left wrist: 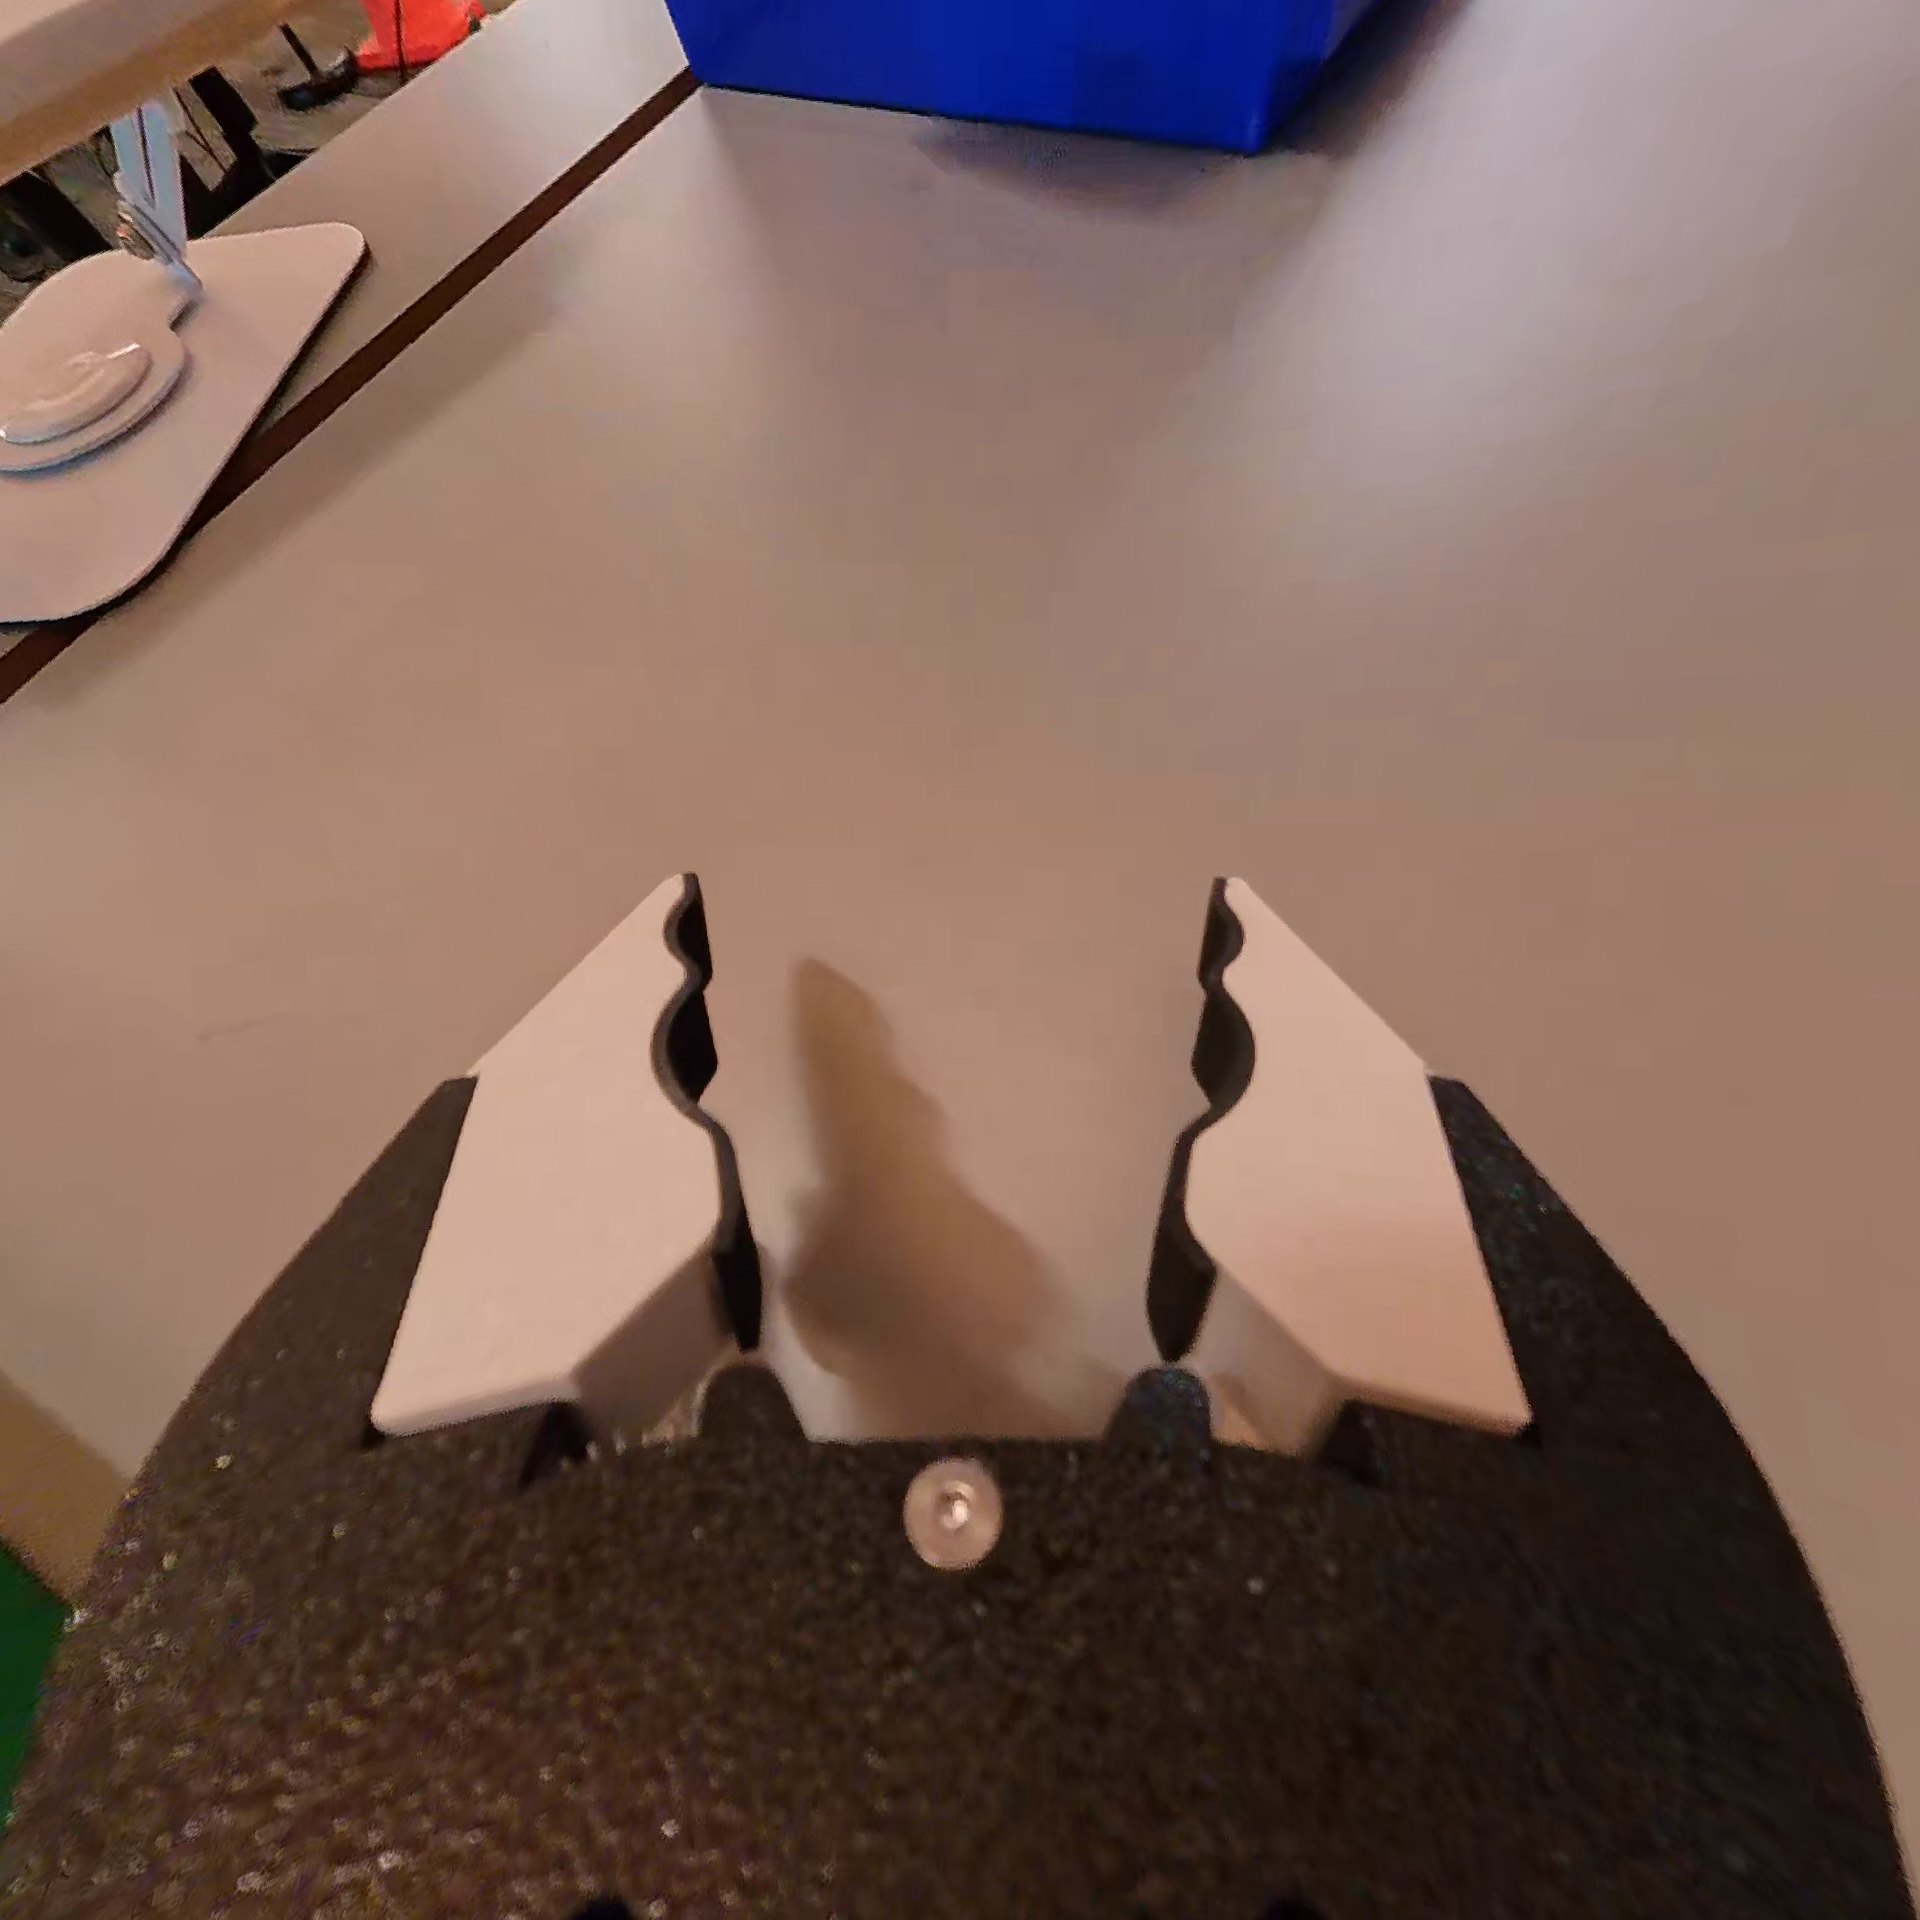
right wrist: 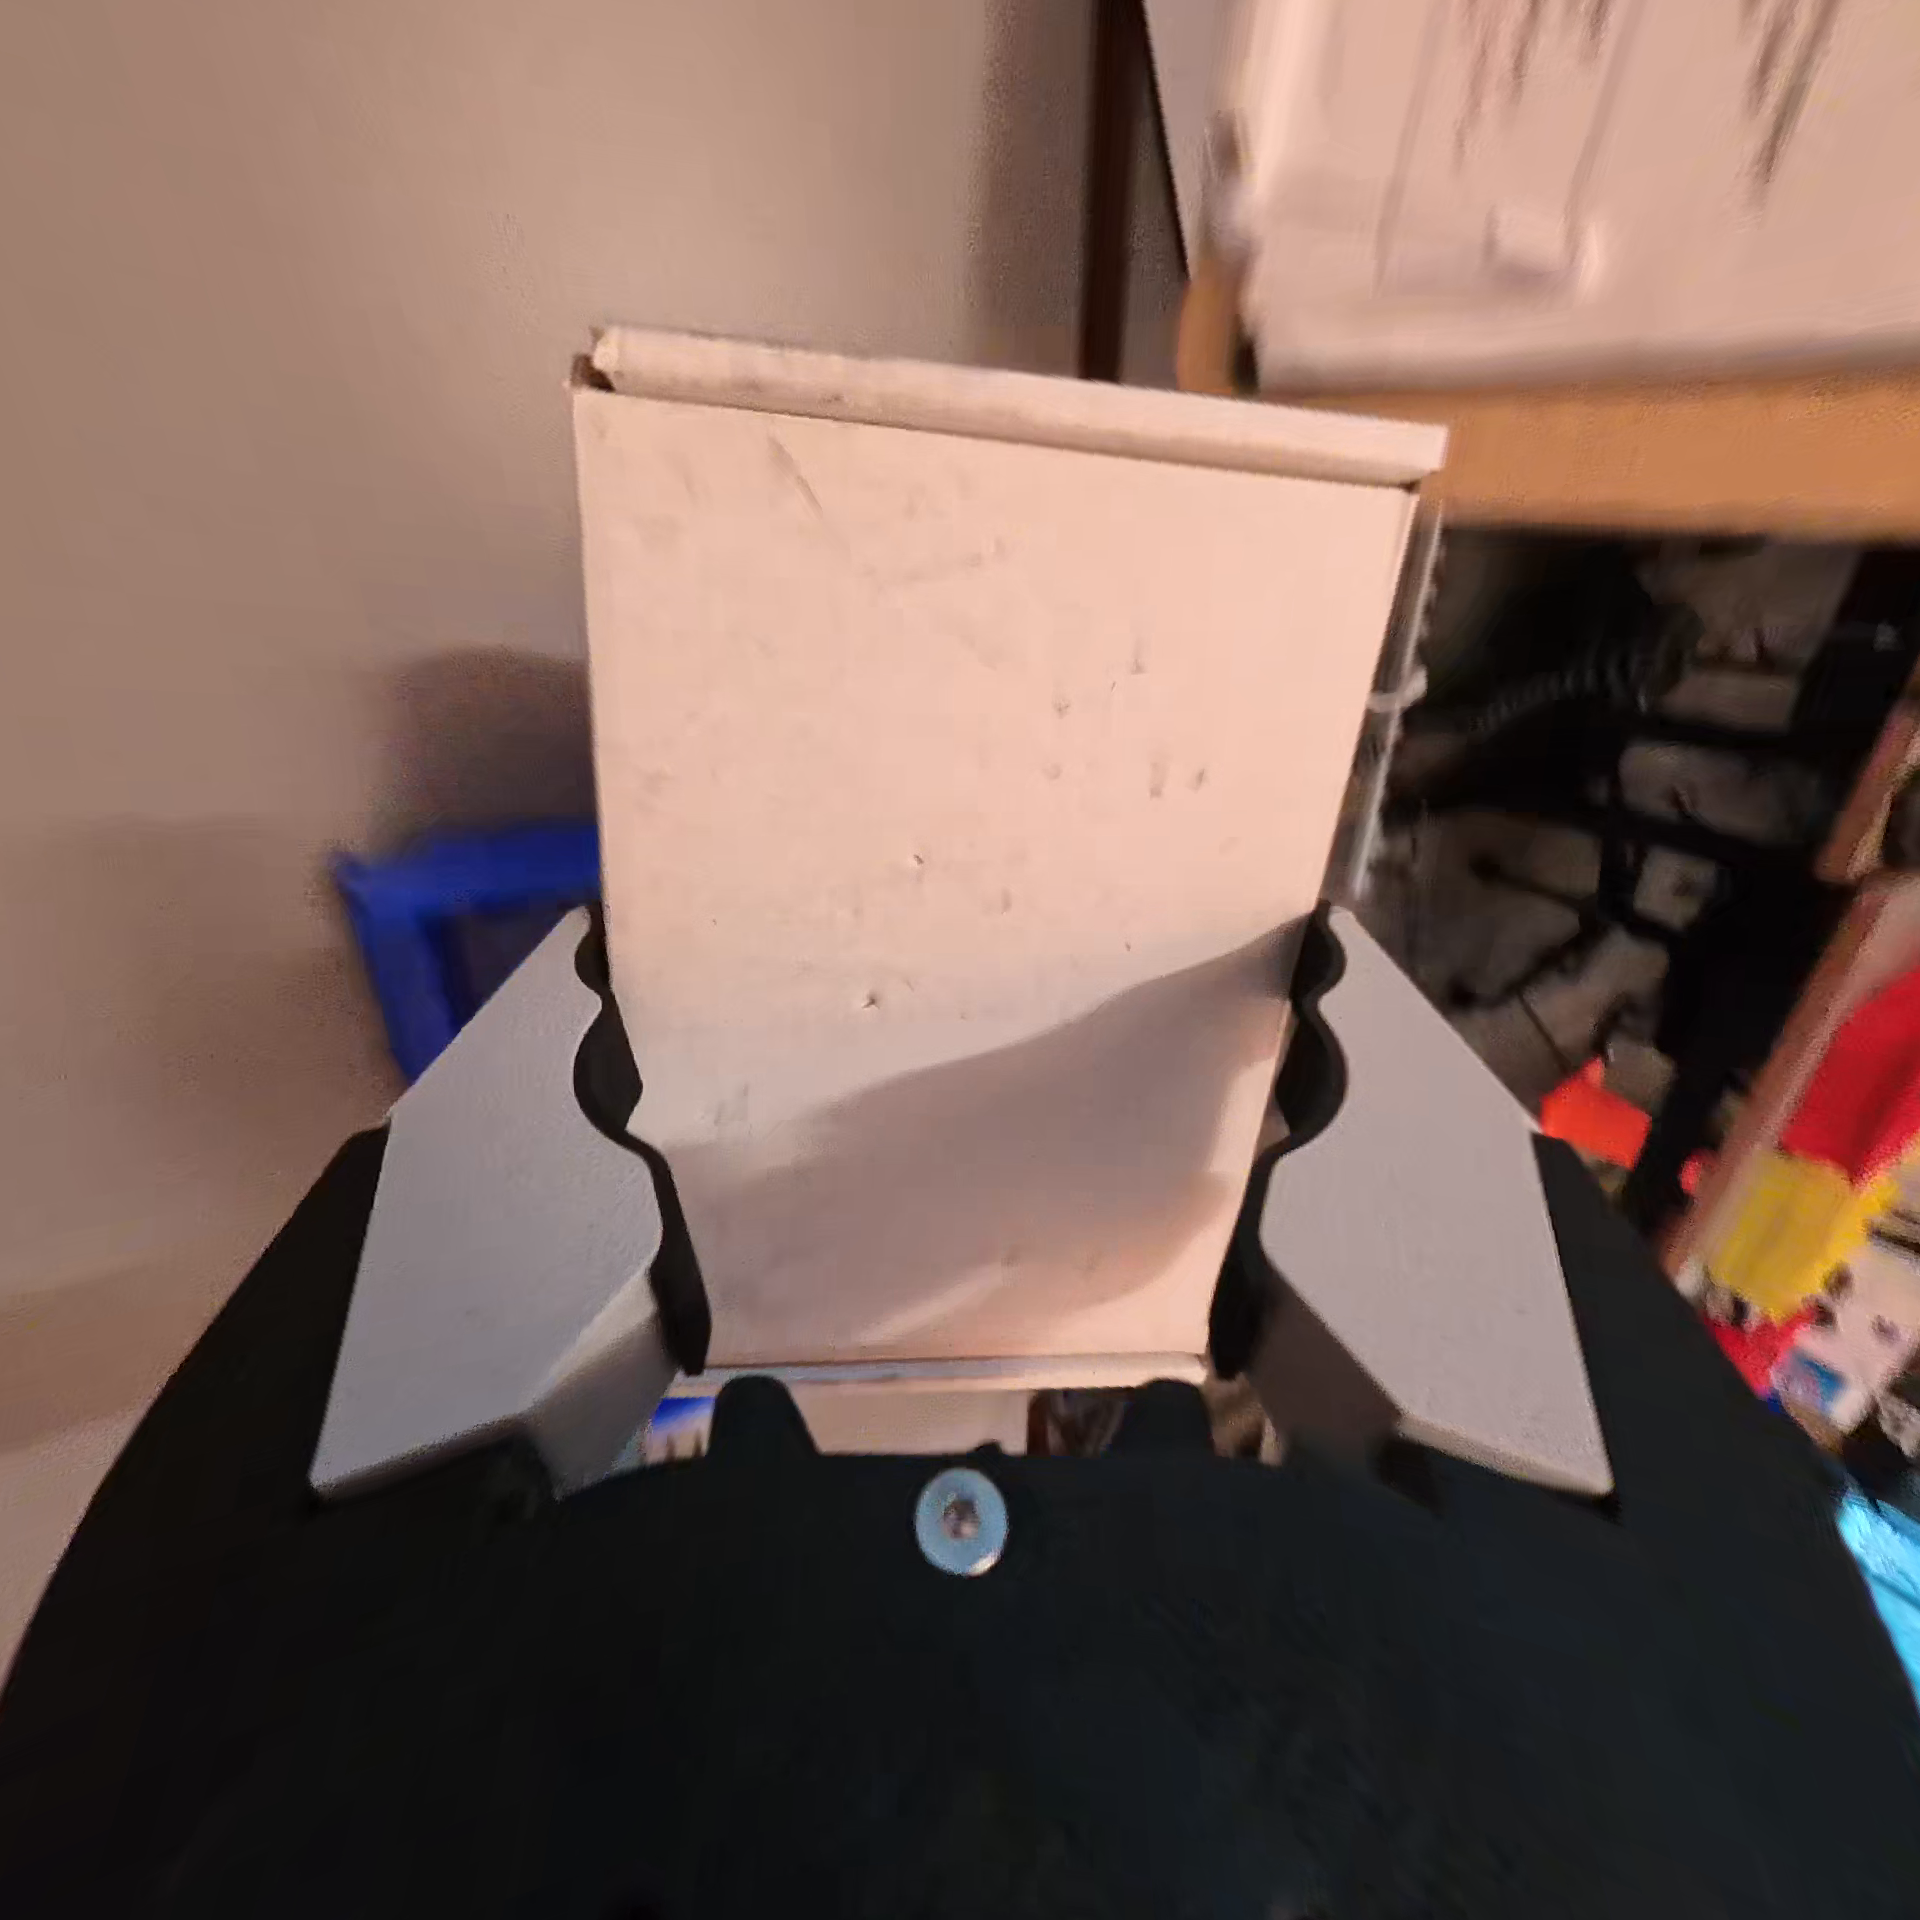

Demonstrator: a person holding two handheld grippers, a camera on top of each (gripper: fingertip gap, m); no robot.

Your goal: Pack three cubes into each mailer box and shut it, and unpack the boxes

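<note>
My right gripper (right wrist: 951, 925) is shut on a closed white mailer box (right wrist: 977, 790), gripping its two side edges and holding it up in the air above the grey table (right wrist: 260, 416). The box's lid is closed and scuffed. My left gripper (left wrist: 956, 894) is open and empty, low over the bare grey table (left wrist: 935, 520). A blue bin (left wrist: 1018, 62) stands at the far end of the table, ahead of the left gripper; its corner also shows in the right wrist view (right wrist: 447, 914), below the held box. No cubes are in view.
A second table with a white stand base (left wrist: 156, 416) lies to the left beyond a dark gap. In the right wrist view the table's right edge gives way to wooden shelving (right wrist: 1662, 447) and clutter on the floor (right wrist: 1766, 1143).
</note>
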